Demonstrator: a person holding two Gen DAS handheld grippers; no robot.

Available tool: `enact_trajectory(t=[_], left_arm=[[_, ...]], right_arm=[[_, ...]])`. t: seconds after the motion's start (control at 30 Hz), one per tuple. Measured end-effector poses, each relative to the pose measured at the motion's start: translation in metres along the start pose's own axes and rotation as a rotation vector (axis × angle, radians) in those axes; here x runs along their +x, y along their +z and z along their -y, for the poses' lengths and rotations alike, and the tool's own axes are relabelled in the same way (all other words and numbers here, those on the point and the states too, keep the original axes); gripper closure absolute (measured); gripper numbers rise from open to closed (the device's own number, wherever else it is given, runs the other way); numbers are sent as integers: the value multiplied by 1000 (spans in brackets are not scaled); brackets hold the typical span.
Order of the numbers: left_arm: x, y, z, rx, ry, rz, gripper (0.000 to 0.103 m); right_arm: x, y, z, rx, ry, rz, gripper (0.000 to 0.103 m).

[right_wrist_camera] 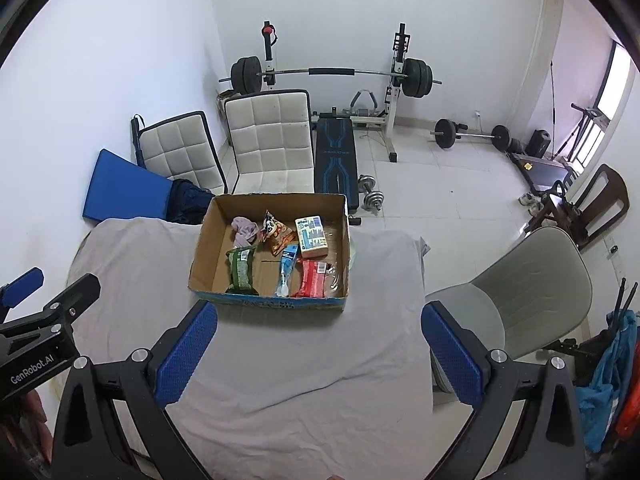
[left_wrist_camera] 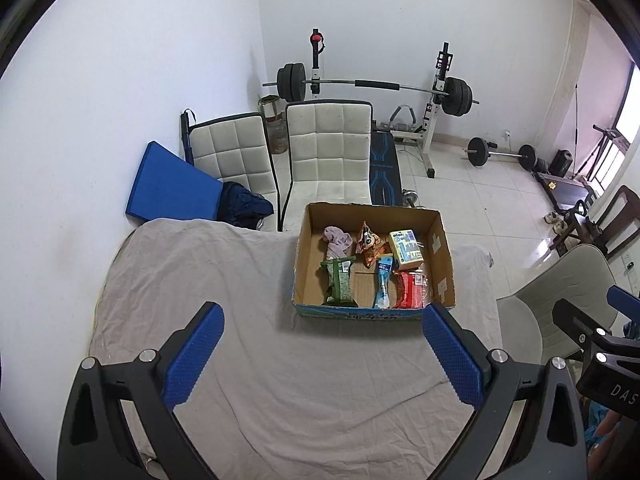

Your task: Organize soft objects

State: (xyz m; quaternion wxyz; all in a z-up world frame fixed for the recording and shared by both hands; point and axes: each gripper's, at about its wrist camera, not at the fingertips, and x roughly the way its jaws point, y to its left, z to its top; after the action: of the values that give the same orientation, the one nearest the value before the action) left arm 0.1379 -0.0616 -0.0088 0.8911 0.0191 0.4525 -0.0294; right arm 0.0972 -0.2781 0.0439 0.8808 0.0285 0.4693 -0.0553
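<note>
An open cardboard box [left_wrist_camera: 440, 252] [right_wrist_camera: 208, 240] stands on the grey-clothed table [left_wrist_camera: 240, 320] [right_wrist_camera: 300, 360]. Inside lie a pale purple cloth [left_wrist_camera: 337, 240] [right_wrist_camera: 245, 229], a green packet [left_wrist_camera: 339, 280] [right_wrist_camera: 242, 270], an orange snack bag [left_wrist_camera: 370, 246] [right_wrist_camera: 276, 234], a blue tube pack [left_wrist_camera: 383, 280] [right_wrist_camera: 286, 270], a yellow tissue pack [left_wrist_camera: 406, 249] [right_wrist_camera: 312, 236] and a red packet [left_wrist_camera: 410, 290] [right_wrist_camera: 313, 278]. My left gripper [left_wrist_camera: 322, 354] is open and empty, short of the box. My right gripper [right_wrist_camera: 320, 350] is open and empty, also short of it.
Two white padded chairs [left_wrist_camera: 328, 148] [right_wrist_camera: 270, 140] and a blue mat [left_wrist_camera: 168, 188] stand behind the table. A grey chair [right_wrist_camera: 520, 292] is at the table's right. A barbell rack [left_wrist_camera: 376, 88], weight bench and dumbbells are on the tiled floor beyond.
</note>
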Motion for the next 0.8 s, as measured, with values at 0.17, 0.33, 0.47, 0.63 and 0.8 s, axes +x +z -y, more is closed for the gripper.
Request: enact_trajectory(t=[0.17,0.33,0.47,0.63,0.8], left_arm=[[-1,2,2,2,-4,-1,1],[-2,3,4,0,-5,2,1],[-2,3,7,2,-7,6,1],[-4,2,6,3,-9,7,1],[-2,3,6,0,-11,7,1]], right_arm=[[1,-1,-1,-2,5,0,0],[1,-1,-1,-1,7,1,0],[1,0,-1,-3,5,3,0],[0,2,-1,0,4,6,0],[0,2,-1,4,-1,9,0]])
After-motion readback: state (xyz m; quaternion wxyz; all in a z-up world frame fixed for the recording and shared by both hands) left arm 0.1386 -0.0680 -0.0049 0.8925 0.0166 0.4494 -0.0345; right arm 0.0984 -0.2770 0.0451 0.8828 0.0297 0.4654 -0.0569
